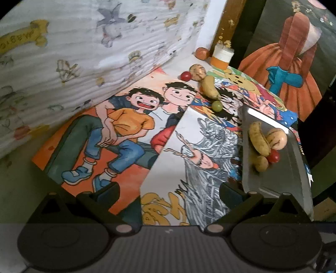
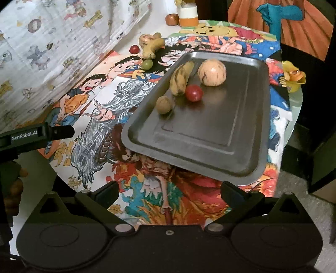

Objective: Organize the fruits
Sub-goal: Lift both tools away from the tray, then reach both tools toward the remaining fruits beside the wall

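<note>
A dark metal tray (image 2: pixel 210 142) lies on the picture-covered table and holds a spotted banana (image 2: pixel 180 78), a round pale fruit (image 2: pixel 212 72), a red fruit (image 2: pixel 193 93) and a small brown fruit (image 2: pixel 164 104). Beyond it on the table lie a second banana (image 2: pixel 152 47), a speckled round fruit (image 2: pixel 145 39), a red fruit (image 2: pixel 134 49) and a green fruit (image 2: pixel 147 64). The same tray (image 1: pixel 271 178) shows in the left wrist view. My left gripper (image 1: pixel 168 189) and right gripper (image 2: pixel 168 189) are both open and empty, in front of the tray.
A patterned white cloth (image 1: pixel 84 63) hangs along the left. A white and orange jar (image 2: pixel 187 14) and a brown round object (image 2: pixel 172 19) stand at the far end. A yellow toy (image 2: pixel 293 77) sits at the table's right edge. The left gripper's body (image 2: pixel 37 136) enters the right wrist view.
</note>
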Demonstrator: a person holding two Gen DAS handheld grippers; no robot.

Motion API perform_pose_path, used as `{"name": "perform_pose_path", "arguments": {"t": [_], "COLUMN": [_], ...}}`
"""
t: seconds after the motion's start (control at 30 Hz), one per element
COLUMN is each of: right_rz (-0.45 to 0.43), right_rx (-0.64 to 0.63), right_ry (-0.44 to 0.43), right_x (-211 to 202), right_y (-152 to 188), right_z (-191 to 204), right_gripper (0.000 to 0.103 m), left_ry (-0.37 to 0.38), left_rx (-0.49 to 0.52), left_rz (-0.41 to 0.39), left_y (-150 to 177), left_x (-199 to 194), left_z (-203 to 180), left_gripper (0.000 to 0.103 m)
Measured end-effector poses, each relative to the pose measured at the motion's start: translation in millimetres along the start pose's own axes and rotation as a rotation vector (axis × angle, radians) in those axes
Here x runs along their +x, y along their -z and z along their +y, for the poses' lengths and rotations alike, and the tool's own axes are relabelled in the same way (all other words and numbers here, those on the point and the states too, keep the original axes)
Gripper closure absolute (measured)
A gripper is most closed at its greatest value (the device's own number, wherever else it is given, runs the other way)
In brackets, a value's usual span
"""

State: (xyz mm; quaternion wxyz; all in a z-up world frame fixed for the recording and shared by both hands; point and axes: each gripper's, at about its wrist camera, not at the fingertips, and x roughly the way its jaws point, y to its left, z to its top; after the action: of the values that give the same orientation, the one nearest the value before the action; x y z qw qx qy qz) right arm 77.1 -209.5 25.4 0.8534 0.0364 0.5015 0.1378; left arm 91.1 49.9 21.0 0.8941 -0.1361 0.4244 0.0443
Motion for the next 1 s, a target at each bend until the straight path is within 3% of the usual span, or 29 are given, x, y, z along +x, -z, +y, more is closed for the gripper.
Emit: {"name": "perform_pose_path", "arguments": {"t": [0.17, 0.37, 0.63, 1.0], "right_rz": [0.004, -0.065, -0.175, -0.228], "right_rx": [0.002, -0.023, -0.077, -0.148], "right_ry": [0.01, 0.039, 0.013, -0.059], "right_x": [2, -14, -23, -14], "right_y": [-5, -31, -95, -207], "right_z": [3, 1, 3, -13], "right_gripper": [0.001, 0.001, 0.001, 0.001], "left_ry": [-0.015, -0.021, -0.009, 0.003], "left_rx": [-0.016, -0.012, 0.04, 0.149], "left_rz": [0.011, 0.008, -0.04, -0.138], "left_y": [-6, -22, -51, -101], "left_x": [6, 13, 23, 40], "left_z": [8, 14, 5, -22], "left_gripper": [0.0, 0.0, 0.0, 0.0]}}
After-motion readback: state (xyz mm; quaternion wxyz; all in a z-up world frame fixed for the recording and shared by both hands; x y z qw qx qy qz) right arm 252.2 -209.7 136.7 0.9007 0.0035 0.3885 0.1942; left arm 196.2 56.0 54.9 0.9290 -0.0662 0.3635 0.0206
